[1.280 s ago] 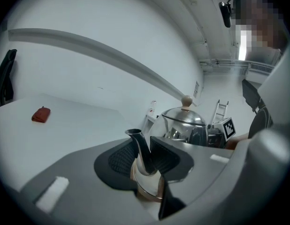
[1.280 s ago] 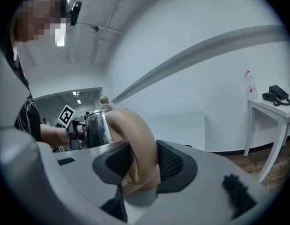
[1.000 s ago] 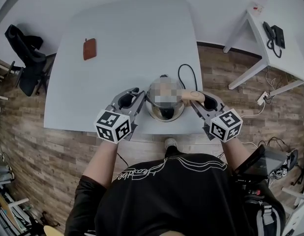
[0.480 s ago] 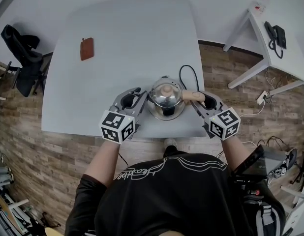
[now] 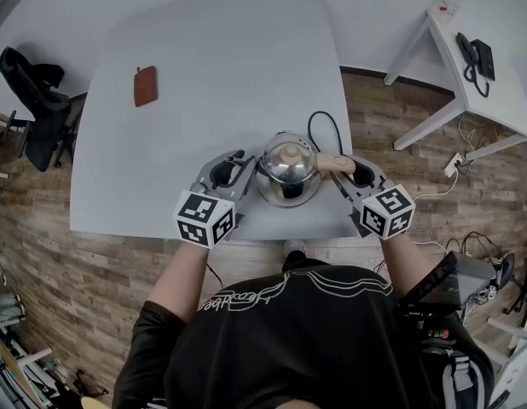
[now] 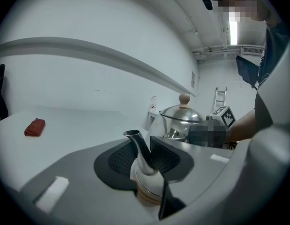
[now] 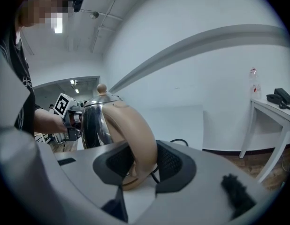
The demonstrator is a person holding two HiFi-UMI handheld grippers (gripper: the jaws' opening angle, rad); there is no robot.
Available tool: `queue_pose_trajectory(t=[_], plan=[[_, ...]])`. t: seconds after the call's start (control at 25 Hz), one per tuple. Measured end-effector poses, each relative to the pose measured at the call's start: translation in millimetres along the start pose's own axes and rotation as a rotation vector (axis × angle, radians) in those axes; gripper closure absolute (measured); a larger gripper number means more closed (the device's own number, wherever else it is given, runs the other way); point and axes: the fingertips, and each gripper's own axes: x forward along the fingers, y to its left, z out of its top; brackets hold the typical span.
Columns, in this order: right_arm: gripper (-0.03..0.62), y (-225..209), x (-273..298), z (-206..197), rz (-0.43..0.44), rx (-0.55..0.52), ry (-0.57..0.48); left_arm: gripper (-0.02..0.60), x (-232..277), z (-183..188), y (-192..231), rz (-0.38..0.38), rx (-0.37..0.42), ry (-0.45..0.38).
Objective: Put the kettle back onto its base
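Left hand-held gripper (image 5: 236, 167) clamps spout (image 6: 141, 153) — right hand-held gripper (image 5: 349, 169) clamps handle (image 7: 135, 135); kettle (image 5: 287, 173) between them.

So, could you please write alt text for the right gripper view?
The right gripper is closed on the tan handle of a steel kettle over a white table. Beyond it, the left gripper meets the kettle's far side.
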Motion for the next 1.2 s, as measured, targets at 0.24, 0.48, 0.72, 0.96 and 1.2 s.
queue_pose_trajectory(t=[0.24, 0.48, 0.72, 0.96, 1.2], plan=[[0.456, 1.9, 0.9, -2.0, -0.009, -0.022, -0.002, 0.476, -2.6, -3.2, -0.7, 0.001, 0.008, -0.009], [0.459, 1.8, 2.3, -5.2, -0.03, -0.058, -0.003, 0.477, -2.9, -7.8, -0.3, 0.009, -0.001, -0.022], [0.457, -1.3, 2.8, -6.0, -0.048, -0.042, -0.016, 0.479, -0.4, -9.2, 0.4, 0.018, -0.017, -0.011], [0.388, -0.8, -4.0, -14.8, -0.068, -0.013, 0.009, 0.442, -7.5, -13.9, 0.6, 0.039, -0.031, 0.01], [0.379, -1.0, -28.4, -28.3, -0.135, 0.04, 0.027, 0.407, -26.4, -26.9, -5.1, 0.048, -0.075, 0.015]])
